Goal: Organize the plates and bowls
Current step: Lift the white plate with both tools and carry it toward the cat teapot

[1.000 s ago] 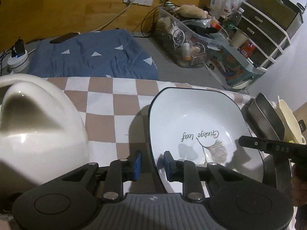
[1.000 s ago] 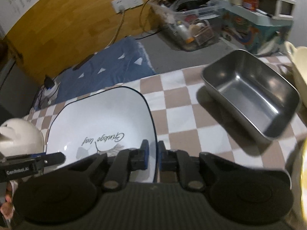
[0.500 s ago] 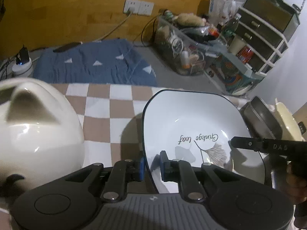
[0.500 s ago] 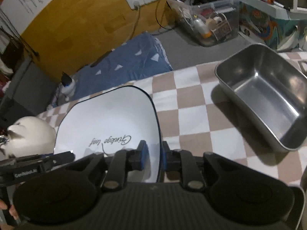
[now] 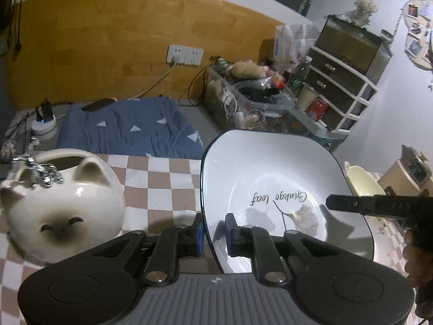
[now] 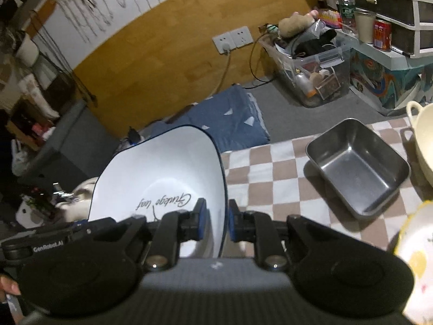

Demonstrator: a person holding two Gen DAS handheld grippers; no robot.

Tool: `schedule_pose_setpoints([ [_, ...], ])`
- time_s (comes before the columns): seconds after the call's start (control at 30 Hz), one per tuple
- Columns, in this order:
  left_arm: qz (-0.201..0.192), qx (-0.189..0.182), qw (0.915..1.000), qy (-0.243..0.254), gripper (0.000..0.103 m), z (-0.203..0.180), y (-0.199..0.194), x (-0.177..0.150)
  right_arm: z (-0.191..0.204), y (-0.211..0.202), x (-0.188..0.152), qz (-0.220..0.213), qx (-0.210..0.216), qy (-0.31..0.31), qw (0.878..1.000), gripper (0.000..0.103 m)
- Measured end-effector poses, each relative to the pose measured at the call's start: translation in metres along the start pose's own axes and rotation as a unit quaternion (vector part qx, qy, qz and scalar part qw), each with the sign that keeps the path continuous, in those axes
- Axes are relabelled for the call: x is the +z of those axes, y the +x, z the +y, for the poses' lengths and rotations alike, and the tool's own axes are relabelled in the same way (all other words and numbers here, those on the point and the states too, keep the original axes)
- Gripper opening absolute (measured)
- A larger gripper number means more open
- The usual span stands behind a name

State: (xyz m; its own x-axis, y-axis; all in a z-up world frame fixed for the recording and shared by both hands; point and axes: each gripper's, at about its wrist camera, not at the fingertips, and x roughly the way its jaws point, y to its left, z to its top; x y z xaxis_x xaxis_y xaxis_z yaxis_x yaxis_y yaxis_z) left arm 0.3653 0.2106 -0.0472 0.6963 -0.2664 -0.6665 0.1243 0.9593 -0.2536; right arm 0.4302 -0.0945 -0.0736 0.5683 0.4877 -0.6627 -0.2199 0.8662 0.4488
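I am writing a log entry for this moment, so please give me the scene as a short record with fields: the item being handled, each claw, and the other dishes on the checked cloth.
item handled: white square plate with dark rim and leaf drawing, lifted off the checked tablecloth
left claw: shut on the plate's left rim
right claw: shut on the plate's right rim
left of plate: cream cat-shaped ceramic jar, metal cutlery inside
right of plate: rectangular steel tray, empty
far right: pale cream pot with handle

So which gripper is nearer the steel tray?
Right. The right gripper grips the plate's edge facing the steel tray; the left gripper holds the opposite edge, farther away.
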Motion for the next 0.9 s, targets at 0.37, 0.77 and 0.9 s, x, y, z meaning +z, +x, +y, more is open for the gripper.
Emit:
schedule_pose_setpoints([
  [0.37, -0.005, -0.013, 0.9999, -0.005, 0.017, -0.034, -0.055, -0.046, 0.006, -0.062, -0.051, 0.028, 0.013, -0.002, 1.000, 0.020],
  [0.77, 0.024, -0.017, 0.9994, -0.017, 0.016, -0.054, -0.070, -0.115, -0.012, -0.081, -0.112, 0.084, 0.000, 0.005, 0.996, 0.020],
  [0.9, 0.042, -0.013, 0.9988, -0.023, 0.016, -0.059, -0.070, -0.136, -0.019, -0.086, -0.137, 0.109, -0.008, 0.013, 0.994, 0.020],
])
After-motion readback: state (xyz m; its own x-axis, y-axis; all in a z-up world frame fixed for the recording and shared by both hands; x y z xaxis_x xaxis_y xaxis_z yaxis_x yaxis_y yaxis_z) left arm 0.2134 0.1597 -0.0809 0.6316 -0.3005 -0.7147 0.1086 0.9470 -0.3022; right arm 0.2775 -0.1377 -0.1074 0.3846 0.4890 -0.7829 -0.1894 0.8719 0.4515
